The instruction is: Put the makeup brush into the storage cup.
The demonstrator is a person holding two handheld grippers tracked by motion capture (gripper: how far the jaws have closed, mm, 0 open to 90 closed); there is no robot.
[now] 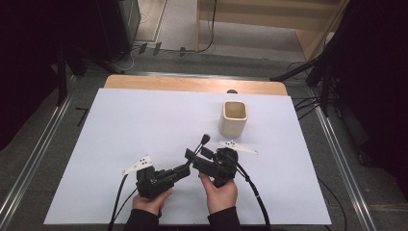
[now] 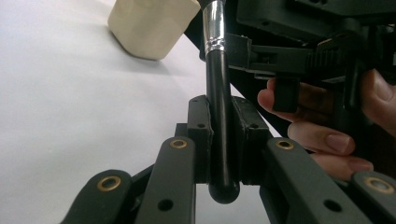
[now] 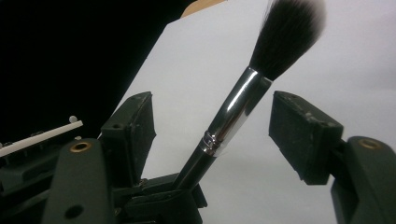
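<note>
Brush handover: axis and grip

Brush is pinched at its handle by the left tool, above the desk. Its long axis rises between the spread jaws of the right tool, bristles toward the cup.

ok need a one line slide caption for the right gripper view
Makeup brush standing between the open jaws of the right gripper, bristles up, above the white table cover.
</note>
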